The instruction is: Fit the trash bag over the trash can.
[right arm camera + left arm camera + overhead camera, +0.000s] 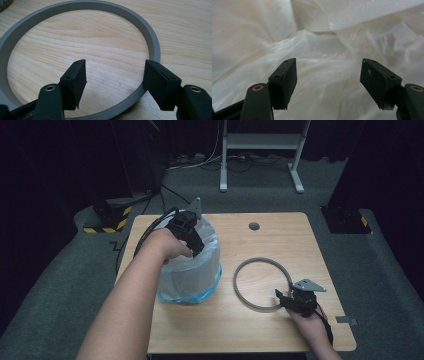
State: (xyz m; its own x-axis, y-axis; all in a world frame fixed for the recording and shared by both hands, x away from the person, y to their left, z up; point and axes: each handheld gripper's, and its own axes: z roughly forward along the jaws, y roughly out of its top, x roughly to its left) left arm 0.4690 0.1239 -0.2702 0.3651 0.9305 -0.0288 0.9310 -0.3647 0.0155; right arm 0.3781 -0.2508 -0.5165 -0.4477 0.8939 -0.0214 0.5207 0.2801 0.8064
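Left gripper (192, 251), jaws spread wide and empty, dips into the white plastic liner (317, 42) of the blue-based bin (192, 272) right below it, while the right gripper (113, 83), also agape, hovers over the near edge of the grey ring (152, 40) without pinching it.

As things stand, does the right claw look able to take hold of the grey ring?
Probably yes. The right claw stands open over the near edge of the grey ring, which lies flat on the bare table, with nothing between them.
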